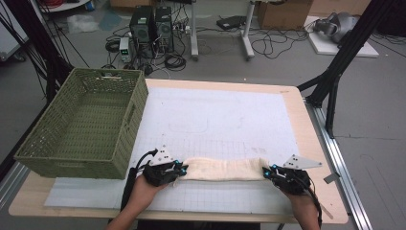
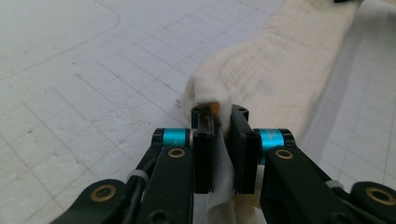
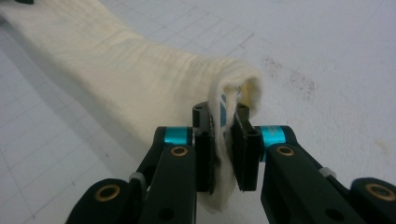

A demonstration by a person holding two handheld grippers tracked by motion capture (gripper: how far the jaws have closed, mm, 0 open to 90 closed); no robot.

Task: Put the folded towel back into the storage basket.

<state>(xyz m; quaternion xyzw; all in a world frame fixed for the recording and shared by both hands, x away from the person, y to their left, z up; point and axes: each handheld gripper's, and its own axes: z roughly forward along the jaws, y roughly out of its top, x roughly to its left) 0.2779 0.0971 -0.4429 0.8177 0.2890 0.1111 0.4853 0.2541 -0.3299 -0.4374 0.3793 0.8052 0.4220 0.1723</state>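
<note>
A cream cloth lies stretched in a long folded band across the near part of the white grid mat. My left gripper is shut on its left end, and the fabric runs up between the jaws of that gripper. At the band's other end my right gripper is shut on the cloth, whose edge folds over the jaw tips of the right gripper. Both hands rest near the table's front edge.
A green woven basket stands open on the table's left side, close behind my left hand. The wooden table's edge runs along the right. Computers, cables and black frame legs sit on the floor beyond.
</note>
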